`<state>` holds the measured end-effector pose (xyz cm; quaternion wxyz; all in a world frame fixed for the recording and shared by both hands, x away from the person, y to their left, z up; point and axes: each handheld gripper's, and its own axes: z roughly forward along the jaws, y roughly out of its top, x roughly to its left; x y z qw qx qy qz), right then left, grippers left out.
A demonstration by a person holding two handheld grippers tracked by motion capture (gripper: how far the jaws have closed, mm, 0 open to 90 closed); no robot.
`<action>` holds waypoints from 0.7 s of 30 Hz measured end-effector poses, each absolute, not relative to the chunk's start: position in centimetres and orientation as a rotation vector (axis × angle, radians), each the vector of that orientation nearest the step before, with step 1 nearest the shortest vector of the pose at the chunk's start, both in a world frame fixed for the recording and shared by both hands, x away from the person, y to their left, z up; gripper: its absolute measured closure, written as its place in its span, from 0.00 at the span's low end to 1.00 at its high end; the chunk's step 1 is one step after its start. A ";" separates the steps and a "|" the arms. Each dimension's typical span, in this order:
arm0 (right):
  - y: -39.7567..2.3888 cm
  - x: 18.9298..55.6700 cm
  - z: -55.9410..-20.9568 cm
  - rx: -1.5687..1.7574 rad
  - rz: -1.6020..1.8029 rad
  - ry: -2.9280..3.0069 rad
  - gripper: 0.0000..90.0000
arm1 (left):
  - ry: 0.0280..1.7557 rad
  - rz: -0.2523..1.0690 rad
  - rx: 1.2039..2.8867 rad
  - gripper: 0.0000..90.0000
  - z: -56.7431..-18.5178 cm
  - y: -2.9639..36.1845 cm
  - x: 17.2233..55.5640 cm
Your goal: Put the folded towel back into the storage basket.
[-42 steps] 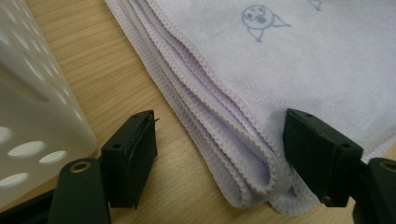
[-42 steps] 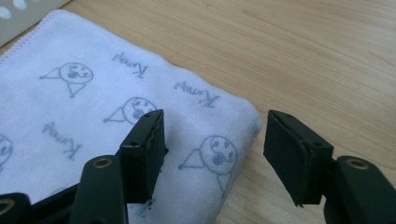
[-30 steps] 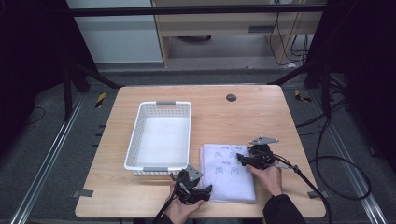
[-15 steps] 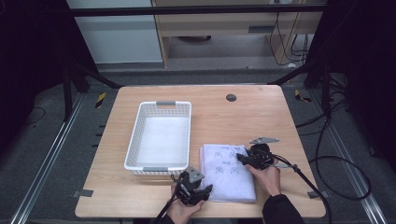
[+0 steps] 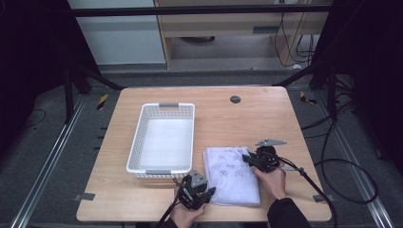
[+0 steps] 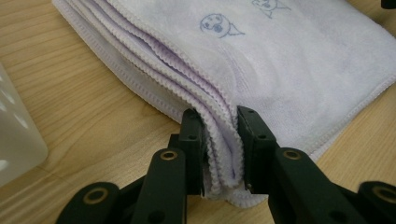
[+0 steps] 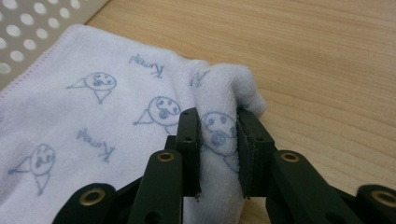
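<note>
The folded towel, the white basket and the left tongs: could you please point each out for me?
folded towel [image 5: 235, 183], high view, its printed top face.
white basket [image 5: 167, 105], high view, the far rim's grey handle.
left tongs [image 6: 220, 151], left gripper view, between the tips pinching the towel's edge.

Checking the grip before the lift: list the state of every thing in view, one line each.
towel: folded in layers, flat on the table, pinched at two edges.
left gripper: jaws have just been closing, now shut on the towel's layered corner.
right gripper: jaws have just been closing, now shut on a bunched-up fold of the towel.
basket: upright, empty, beside the towel.
table: bare wood around them.
</note>
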<state>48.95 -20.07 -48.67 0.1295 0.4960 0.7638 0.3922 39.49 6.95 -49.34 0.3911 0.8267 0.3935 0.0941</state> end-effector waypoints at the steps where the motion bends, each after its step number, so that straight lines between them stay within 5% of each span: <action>1: -20.2 48.9 -48.5 1.437 1.152 2.215 0.81 | 1.000 0.236 2.098 0.80 -49.3 7.0 39.5; 21: -21.0 46.4 -44.4 1.333 1.307 2.110 0.81 | 0.900 0.291 2.075 0.81 -45.4 7.6 38.3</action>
